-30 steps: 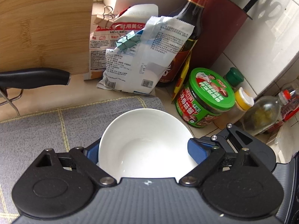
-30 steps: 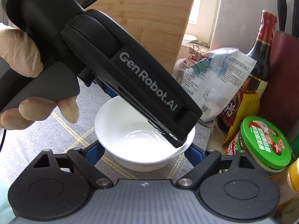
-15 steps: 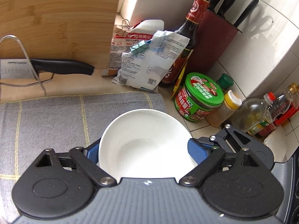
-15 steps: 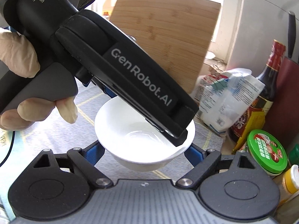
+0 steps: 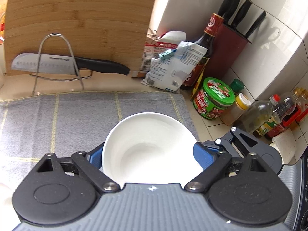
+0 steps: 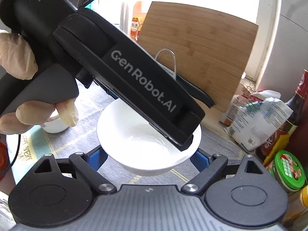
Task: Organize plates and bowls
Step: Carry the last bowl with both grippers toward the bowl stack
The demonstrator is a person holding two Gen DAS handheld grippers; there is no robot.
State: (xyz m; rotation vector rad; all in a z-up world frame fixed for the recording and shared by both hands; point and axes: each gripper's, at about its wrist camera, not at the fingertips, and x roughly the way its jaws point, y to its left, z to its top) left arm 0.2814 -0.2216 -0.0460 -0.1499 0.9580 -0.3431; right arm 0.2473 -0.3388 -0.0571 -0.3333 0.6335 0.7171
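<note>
Above the grey mat, white bowl sits clamped across its rim by left gripper and, apparently, right gripper, blue pads on opposite walls, presumably sharing the load so it stays level while carried.

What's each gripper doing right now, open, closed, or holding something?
Left gripper: closed on the white bowl, its blue pads on opposite sides.
Right gripper: closed on the same white bowl.
</note>
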